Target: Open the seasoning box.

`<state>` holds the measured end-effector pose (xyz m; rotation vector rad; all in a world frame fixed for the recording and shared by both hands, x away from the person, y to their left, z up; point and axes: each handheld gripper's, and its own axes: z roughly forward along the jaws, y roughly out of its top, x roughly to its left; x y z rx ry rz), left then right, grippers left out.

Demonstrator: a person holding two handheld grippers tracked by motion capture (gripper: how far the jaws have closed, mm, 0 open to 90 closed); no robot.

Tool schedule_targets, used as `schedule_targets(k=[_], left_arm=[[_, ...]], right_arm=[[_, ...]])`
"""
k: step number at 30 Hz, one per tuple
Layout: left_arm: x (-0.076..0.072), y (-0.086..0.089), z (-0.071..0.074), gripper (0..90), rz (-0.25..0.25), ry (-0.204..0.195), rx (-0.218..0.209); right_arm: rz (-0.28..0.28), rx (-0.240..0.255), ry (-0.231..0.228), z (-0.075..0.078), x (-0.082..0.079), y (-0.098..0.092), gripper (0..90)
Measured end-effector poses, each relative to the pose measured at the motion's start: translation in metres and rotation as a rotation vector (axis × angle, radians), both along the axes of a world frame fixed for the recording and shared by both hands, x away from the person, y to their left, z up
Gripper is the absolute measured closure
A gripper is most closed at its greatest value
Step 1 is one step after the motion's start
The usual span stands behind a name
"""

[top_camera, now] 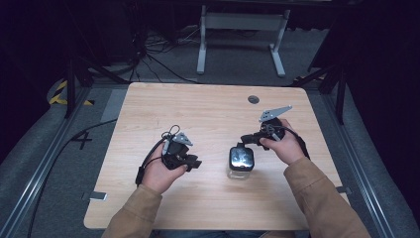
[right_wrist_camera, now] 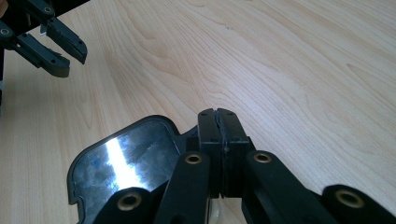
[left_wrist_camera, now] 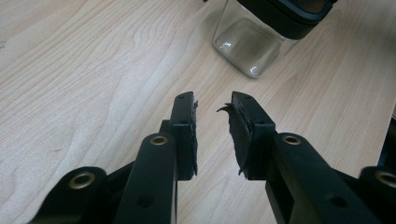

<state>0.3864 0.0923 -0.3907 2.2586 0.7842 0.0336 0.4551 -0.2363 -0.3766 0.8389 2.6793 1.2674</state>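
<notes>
1. Pale wood-grain table point(top_camera: 208, 109) stands on grey carpet, with dark surroundings and a white metal frame behind it.
2. A clear square glass jar point(top_camera: 240, 162) with a black-rimmed lid point(right_wrist_camera: 122, 161) stands upright right of the table's middle, toward the near edge, its long axis vertical and the lid facing up.
3. The right gripper point(top_camera: 246, 139) is held level just behind the jar and points to the left across the table; its jaws are pressed fully together with nothing between them, tips hovering just past the lid's rim.
4. The left gripper point(top_camera: 194, 163) rests low in the left hand point(top_camera: 159, 173), aimed rightward at the jar and well apart from it; its jaws stand partly apart, empty.
</notes>
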Motion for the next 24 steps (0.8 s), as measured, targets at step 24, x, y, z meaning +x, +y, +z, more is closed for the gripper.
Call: schedule_targets(k=[24], left_arm=[[-0.005, -0.021, 0.003, 74.2, -0.054, -0.009, -0.023]], right_arm=[[-0.002, -0.015, -0.01, -0.001, 0.001, 0.0, 90.0]])
